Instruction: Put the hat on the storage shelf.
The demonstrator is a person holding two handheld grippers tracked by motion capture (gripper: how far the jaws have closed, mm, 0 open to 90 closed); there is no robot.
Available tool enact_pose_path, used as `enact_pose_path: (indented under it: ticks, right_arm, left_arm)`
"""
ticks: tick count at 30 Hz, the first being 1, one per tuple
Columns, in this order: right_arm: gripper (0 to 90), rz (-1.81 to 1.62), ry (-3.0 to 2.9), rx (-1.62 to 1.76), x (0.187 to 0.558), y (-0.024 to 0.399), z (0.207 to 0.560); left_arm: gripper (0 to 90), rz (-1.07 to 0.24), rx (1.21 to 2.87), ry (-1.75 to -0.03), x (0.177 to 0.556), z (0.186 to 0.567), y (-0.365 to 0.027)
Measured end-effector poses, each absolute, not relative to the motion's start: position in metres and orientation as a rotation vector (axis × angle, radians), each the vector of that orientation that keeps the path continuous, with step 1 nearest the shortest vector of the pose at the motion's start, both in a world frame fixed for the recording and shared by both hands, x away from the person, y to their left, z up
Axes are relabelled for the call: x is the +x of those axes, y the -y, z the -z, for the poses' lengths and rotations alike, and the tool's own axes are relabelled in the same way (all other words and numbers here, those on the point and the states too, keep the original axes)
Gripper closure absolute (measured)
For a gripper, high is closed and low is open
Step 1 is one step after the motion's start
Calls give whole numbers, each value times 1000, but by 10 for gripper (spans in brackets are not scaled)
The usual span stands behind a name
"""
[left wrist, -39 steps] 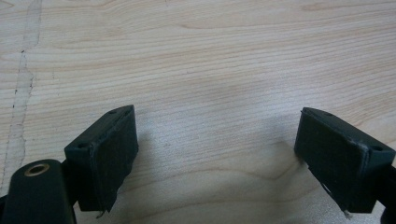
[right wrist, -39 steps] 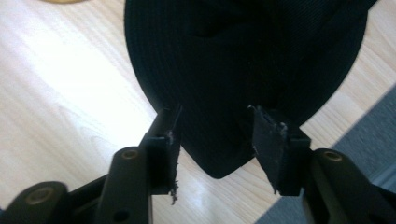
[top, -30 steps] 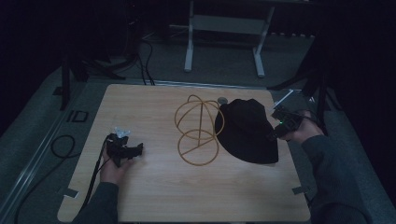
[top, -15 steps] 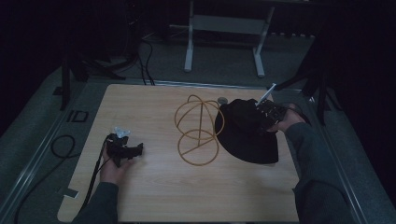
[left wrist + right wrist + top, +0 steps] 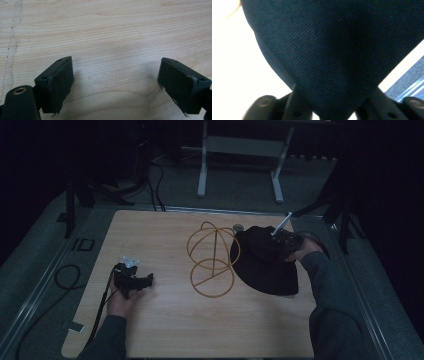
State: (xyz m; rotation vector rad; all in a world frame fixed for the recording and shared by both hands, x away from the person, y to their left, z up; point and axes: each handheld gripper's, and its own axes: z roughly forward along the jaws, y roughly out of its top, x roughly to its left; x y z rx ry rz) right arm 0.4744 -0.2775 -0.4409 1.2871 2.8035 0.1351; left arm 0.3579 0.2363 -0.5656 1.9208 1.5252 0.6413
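Observation:
A black hat (image 5: 265,267) lies on the right part of the wooden table (image 5: 165,230), beside a gold wire stand (image 5: 212,257) made of hoops. My right gripper (image 5: 278,245) rests on the hat's far side. Its jaws have just been closing, and in the right gripper view the dark fabric (image 5: 337,50) is pinched between them (image 5: 334,110). My left gripper (image 5: 146,281) lies on the table at the left, held by a hand. In the left gripper view its jaws (image 5: 116,68) stand wide open over bare wood.
A small grey disc (image 5: 239,227) lies at the table's far edge behind the wire stand. Cables (image 5: 65,275) trail over the floor at the left. A white metal frame (image 5: 240,165) stands beyond the table.
My right hand has come in from the table's right edge, leftward and down onto the hat, and its jaws have closed on the fabric. The left gripper has kept still.

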Motion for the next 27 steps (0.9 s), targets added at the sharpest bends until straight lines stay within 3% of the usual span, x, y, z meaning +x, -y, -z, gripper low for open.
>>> enact_pose_path:
  ticks: [7,27]
  right_arm:
    - [859,-115,-2795,1235,473,274,437]
    - [866,-158,-2792,1118,465,266,408]
  left_arm:
    - [137,-641,1920,-1525,358,566,-236]
    - [137,-641,1920,-1525,358,566,-236]
